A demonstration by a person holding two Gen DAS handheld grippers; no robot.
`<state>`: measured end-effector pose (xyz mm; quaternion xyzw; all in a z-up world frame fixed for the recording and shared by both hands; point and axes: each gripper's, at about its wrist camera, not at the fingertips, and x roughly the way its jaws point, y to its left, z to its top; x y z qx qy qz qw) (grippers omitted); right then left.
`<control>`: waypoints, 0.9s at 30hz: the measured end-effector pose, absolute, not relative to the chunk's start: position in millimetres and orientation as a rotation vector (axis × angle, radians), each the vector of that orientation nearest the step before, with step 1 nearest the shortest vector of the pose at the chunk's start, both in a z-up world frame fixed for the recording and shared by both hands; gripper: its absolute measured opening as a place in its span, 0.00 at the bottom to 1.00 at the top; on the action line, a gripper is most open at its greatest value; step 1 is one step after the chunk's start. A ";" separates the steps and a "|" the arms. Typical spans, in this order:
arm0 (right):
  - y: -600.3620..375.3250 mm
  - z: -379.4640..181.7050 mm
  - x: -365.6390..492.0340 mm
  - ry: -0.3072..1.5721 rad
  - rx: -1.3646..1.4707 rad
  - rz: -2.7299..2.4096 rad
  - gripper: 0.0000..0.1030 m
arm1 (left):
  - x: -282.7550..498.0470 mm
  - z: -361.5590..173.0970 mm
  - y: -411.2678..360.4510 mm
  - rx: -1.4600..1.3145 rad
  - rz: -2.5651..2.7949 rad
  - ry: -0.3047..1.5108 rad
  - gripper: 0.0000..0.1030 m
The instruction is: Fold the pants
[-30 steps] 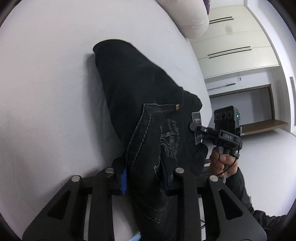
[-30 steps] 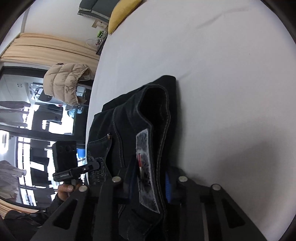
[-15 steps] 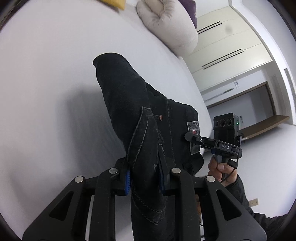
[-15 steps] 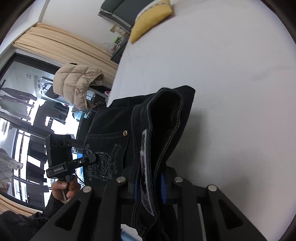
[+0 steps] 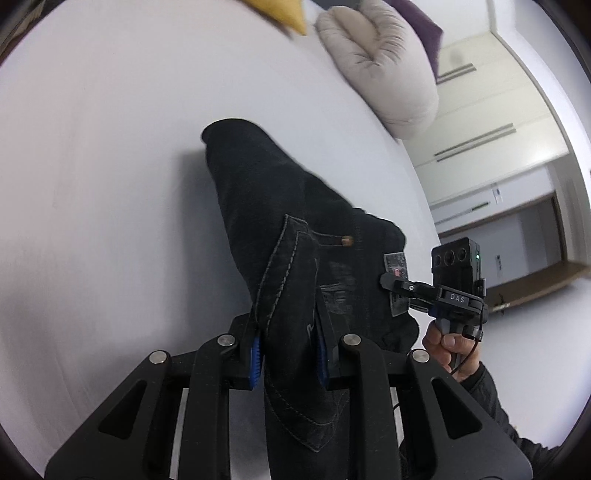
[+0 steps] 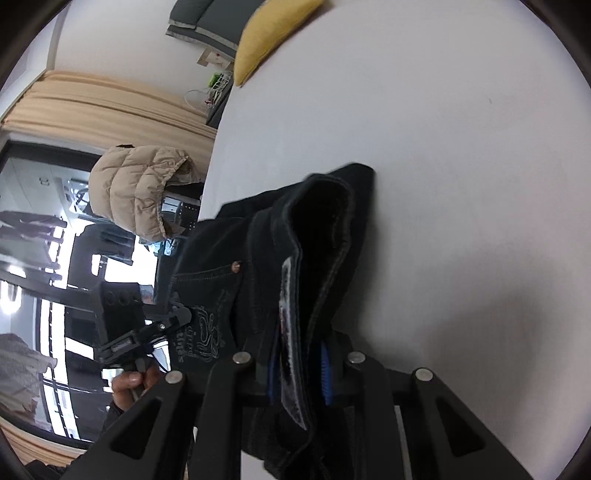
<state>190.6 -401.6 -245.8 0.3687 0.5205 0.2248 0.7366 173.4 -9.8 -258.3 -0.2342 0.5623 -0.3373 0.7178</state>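
Left tongs [image 5: 288, 350] and right tongs [image 6: 299, 373] each clamp the waistband of black denim pants [image 5: 295, 236], hanging toward twelve o'clock over a white bed [image 5: 110, 184]. The denim looks heavy and floppy; thick seams likely grip best.

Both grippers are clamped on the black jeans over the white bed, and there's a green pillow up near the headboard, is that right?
Not quite: the pillow is yellow, not green, as the right wrist view shows. The rest holds: the left gripper and the right gripper are each shut on the black jeans above the white bed.
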 end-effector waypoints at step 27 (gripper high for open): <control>-337.4 -87.6 49.2 0.731 0.266 0.244 0.99 | -25.5 -74.4 -53.9 0.188 -0.105 0.493 1.00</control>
